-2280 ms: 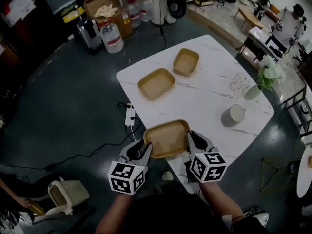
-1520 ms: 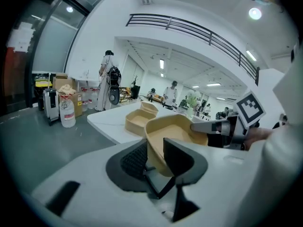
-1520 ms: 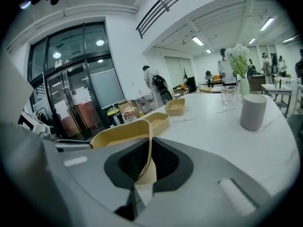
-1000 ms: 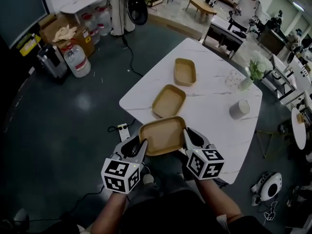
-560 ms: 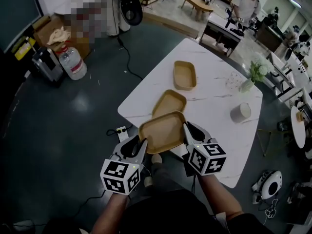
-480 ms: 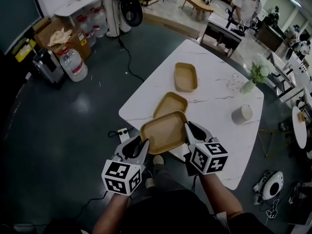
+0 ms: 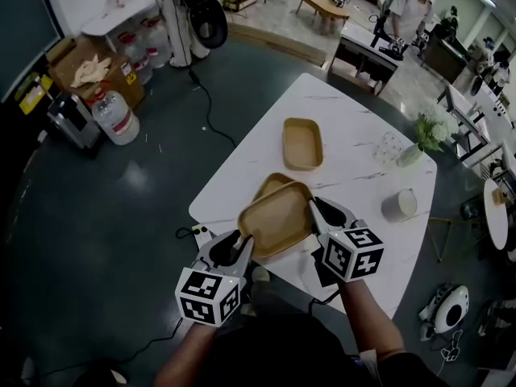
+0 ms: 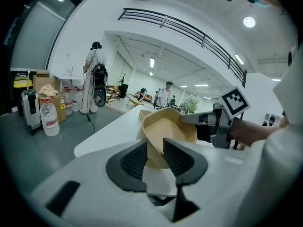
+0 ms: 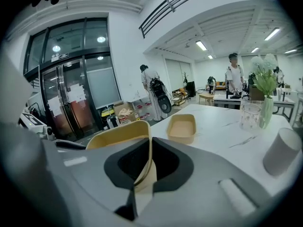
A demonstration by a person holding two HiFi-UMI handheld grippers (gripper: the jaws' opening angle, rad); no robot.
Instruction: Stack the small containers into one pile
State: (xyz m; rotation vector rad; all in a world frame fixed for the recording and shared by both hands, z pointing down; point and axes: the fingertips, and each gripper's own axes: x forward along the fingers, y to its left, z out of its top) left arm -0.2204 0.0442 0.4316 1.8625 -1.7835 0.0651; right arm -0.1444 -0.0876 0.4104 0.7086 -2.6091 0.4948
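A tan rectangular container [image 7: 276, 219] hangs above the white marble table [image 7: 355, 135], held at both ends. My left gripper [image 7: 242, 248] is shut on its near-left rim [image 8: 156, 141]. My right gripper [image 7: 313, 210] is shut on its right rim [image 9: 142, 167]. The held container partly covers a second tan container [image 7: 270, 185] lying on the table just beyond it. A third tan container [image 7: 302, 143] [image 9: 182, 127] lies farther out toward the table's middle.
A grey cup [image 7: 397, 205] [image 9: 282, 151], a clear glass [image 7: 390, 146] and a vase of white flowers [image 7: 430, 127] stand on the table's right side. A power strip [image 7: 201, 232] and cable lie on the dark floor at left. Boxes and water bottles [image 7: 114, 115] stand far left.
Both grippers carried the held container forward over the table. It now overlaps the nearest container on the table, which earlier lay clear beyond it.
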